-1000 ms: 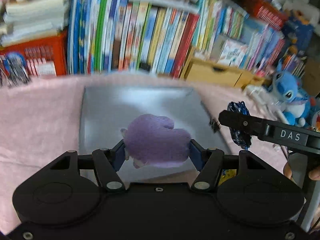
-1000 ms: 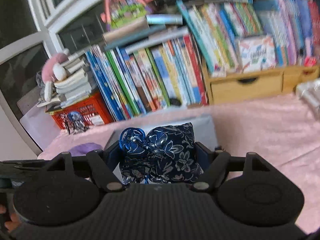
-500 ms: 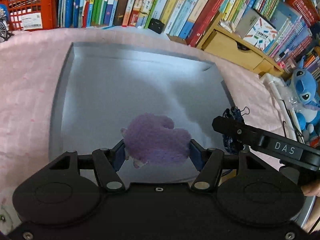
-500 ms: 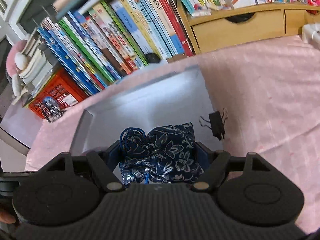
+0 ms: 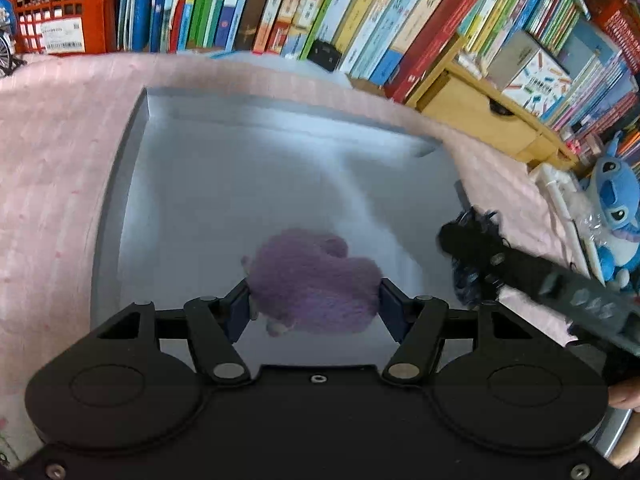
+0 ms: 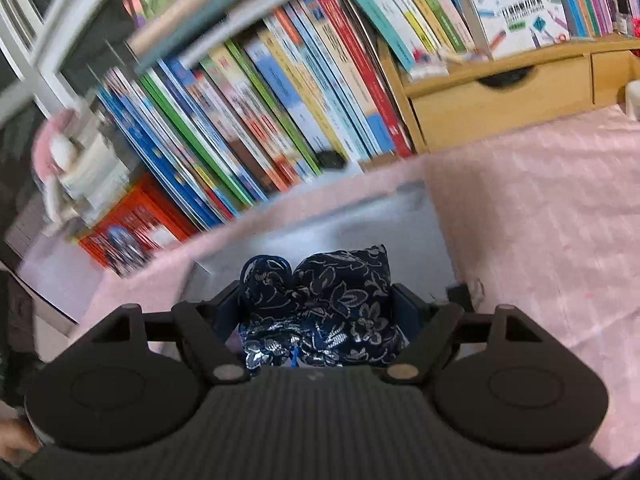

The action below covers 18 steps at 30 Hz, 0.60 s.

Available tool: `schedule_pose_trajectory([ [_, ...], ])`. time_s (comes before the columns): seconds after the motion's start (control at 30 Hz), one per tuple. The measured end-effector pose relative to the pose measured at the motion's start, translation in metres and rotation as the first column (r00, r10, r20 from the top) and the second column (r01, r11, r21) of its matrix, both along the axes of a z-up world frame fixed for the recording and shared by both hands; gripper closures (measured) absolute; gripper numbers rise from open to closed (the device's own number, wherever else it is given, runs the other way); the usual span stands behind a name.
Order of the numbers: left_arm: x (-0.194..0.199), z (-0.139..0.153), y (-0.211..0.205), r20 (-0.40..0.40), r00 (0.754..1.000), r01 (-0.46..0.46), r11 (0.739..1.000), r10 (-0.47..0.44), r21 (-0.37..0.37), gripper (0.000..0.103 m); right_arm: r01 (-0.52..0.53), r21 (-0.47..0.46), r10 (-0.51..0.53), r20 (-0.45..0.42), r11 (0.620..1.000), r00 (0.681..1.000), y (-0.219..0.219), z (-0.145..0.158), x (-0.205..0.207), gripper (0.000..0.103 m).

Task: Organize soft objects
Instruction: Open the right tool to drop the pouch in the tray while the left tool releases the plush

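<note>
The left tongs (image 5: 314, 304) are closed on a purple plush toy (image 5: 314, 280), one blue pad pressed into each side of it, holding it over the near part of a shallow grey tray (image 5: 120, 184) that lies on a pink cloth (image 5: 52, 152). The right tongs (image 6: 320, 308) are clamped on a dark blue floral fabric pouch (image 6: 320, 304), which bulges between the pads and hangs above the tray's (image 6: 420, 220) near right corner; from the left wrist view the same tongs (image 5: 476, 252) reach in from the right with the pouch (image 5: 464, 280) under their tip, just beside the tray's right edge. A row of leaning books (image 5: 360, 20), an orange crate (image 5: 52, 4) and a wooden drawer unit (image 6: 500, 100) stand behind the cloth, and a blue Stitch plush (image 5: 616, 216) sits far right.
</note>
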<state>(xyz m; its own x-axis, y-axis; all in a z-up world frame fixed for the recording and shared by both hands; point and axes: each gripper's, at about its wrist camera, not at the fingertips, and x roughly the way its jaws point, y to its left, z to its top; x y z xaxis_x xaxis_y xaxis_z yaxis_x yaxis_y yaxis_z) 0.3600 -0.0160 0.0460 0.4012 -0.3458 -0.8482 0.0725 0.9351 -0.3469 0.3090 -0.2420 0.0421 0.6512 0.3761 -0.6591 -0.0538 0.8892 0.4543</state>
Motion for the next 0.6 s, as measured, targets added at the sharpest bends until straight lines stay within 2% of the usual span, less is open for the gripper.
schedule_pose_trajectory([
  [0.07,0.000,-0.005,-0.002,-0.015,1.000,0.007,1.000,-0.007,0.008,0.041,-0.004,-0.038,0.002,-0.050,0.999,0.999,0.004,-0.010,0.002,0.023],
  [0.17,-0.001,-0.011,-0.002,-0.032,0.999,0.010,1.000,-0.010,0.012,0.041,-0.014,-0.042,0.011,-0.081,0.999,0.997,0.004,-0.018,-0.001,0.023],
  [0.27,-0.002,-0.015,-0.001,-0.049,0.999,0.006,1.000,-0.006,0.007,0.041,-0.019,-0.054,0.014,-0.090,0.998,0.996,0.003,-0.019,-0.004,0.022],
  [0.37,-0.003,-0.015,0.001,-0.048,0.999,0.006,1.000,-0.005,0.008,0.040,-0.020,-0.047,0.016,-0.086,0.999,0.996,0.000,-0.018,-0.007,0.017],
  [0.47,-0.004,-0.014,0.000,-0.049,0.999,0.006,1.000,-0.005,0.022,0.035,-0.024,-0.020,0.023,-0.078,1.000,0.997,-0.002,-0.015,-0.009,0.014],
  [0.6,-0.009,-0.008,-0.003,-0.011,1.000,0.023,0.997,-0.023,0.073,0.027,-0.028,-0.012,0.027,-0.071,1.000,0.997,-0.003,-0.011,-0.014,0.012],
])
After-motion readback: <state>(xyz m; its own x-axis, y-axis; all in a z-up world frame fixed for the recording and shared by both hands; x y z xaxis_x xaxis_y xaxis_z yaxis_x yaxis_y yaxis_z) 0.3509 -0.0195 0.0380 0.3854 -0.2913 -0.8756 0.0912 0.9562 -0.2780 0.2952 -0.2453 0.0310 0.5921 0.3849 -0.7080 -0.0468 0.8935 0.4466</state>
